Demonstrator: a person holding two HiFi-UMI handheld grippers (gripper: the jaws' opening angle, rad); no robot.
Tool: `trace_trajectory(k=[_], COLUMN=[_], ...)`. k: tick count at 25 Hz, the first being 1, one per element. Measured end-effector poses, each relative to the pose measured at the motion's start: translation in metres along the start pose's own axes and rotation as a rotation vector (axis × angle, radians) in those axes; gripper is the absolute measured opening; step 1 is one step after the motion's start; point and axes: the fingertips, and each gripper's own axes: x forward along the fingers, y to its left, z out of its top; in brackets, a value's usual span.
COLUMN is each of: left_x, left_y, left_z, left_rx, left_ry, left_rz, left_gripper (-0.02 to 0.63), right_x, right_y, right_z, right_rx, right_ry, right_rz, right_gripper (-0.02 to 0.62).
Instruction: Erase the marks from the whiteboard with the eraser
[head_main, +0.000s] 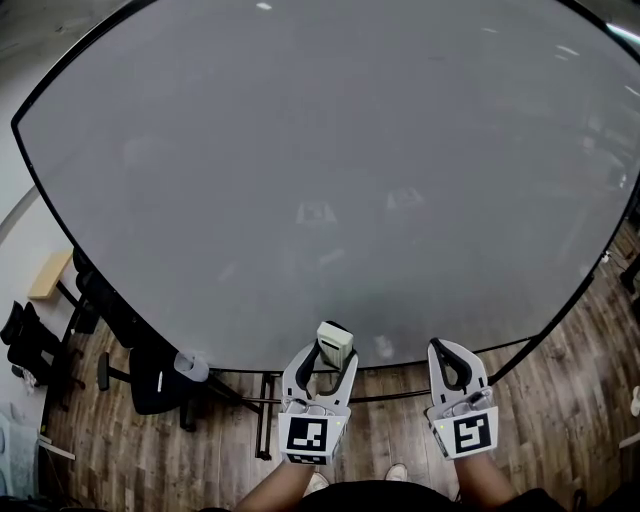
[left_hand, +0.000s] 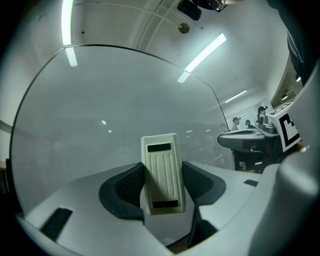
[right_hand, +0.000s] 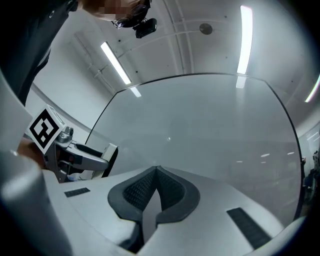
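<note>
A large whiteboard (head_main: 320, 170) fills most of the head view; its surface looks grey and smeared, with faint smudges and no clear marks. My left gripper (head_main: 328, 352) is shut on a cream ribbed eraser (head_main: 335, 343) near the board's lower edge. In the left gripper view the eraser (left_hand: 162, 172) stands upright between the dark pads, in front of the whiteboard (left_hand: 115, 110). My right gripper (head_main: 447, 357) is to the right of it, shut with nothing held; its pads meet in the right gripper view (right_hand: 156, 175). The left gripper with the eraser (right_hand: 107, 151) shows there at left.
The board stands on a wheeled frame (head_main: 262, 400) over a wood floor (head_main: 560, 400). Black office chairs (head_main: 120, 330) and a small wooden table (head_main: 50, 275) stand at lower left. Ceiling lights (left_hand: 202, 52) reflect above the board's edge.
</note>
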Motion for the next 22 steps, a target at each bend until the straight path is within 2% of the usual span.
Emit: trace_trajectory(k=[22], left_x=[-0.002], left_y=[-0.013], left_z=[0.011], left_rx=[0.005], left_ry=[-0.028], left_rz=[-0.046], left_gripper=[0.258], right_x=[-0.004], right_y=[0.002], right_z=[-0.010], right_rx=[0.008], right_ry=[0.047], right_rz=[-0.016], right_gripper=[0.018])
